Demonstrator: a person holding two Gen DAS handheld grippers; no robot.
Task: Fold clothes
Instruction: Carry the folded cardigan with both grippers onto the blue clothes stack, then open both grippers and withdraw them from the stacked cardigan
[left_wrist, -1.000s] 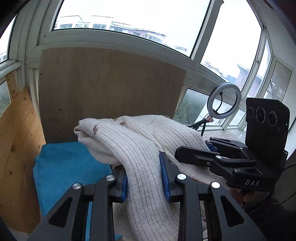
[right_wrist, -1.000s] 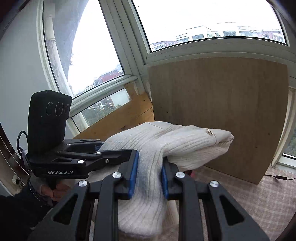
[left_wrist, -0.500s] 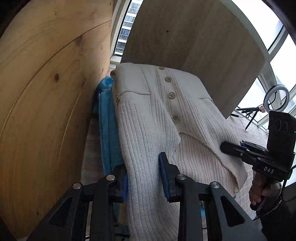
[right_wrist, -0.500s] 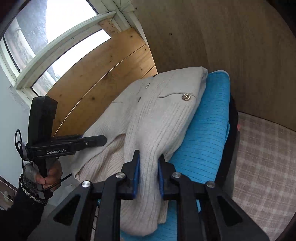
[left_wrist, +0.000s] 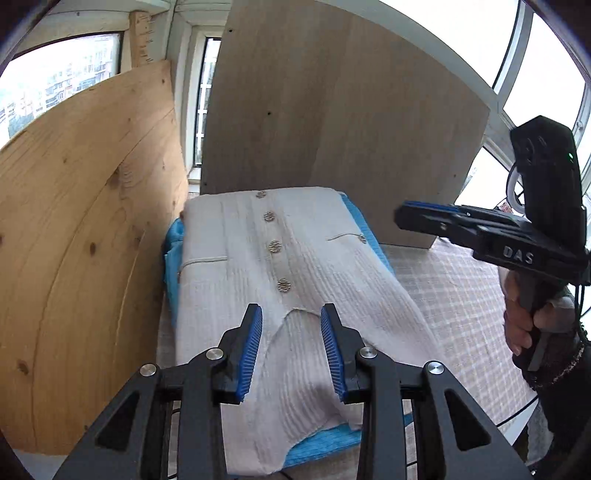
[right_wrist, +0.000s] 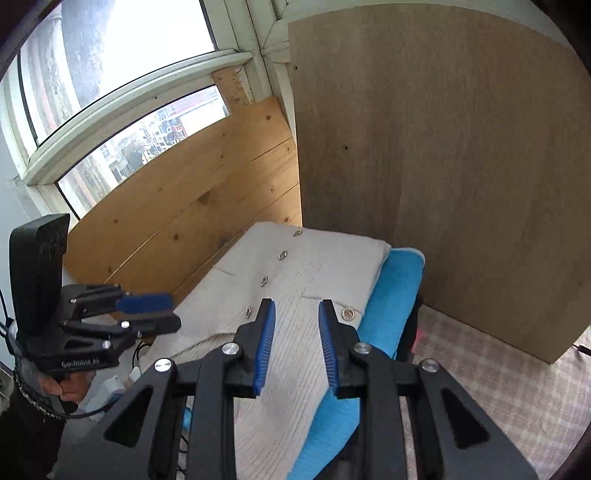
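"DAS" in white on the right gripper (left_wrist: 424, 218), "GenRobot.AI" (partly blurred) on the left gripper (right_wrist: 155, 312)

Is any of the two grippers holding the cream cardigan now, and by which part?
Neither. The left gripper and right gripper have just been opening; their pads stand clear above the cream cardigan, which lies on the blue garment.

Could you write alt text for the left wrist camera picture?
A folded cream knit cardigan lies on a blue garment, beneath the open left hand-held gripper. Wooden boards stand behind; the right hand-held gripper is at the right.
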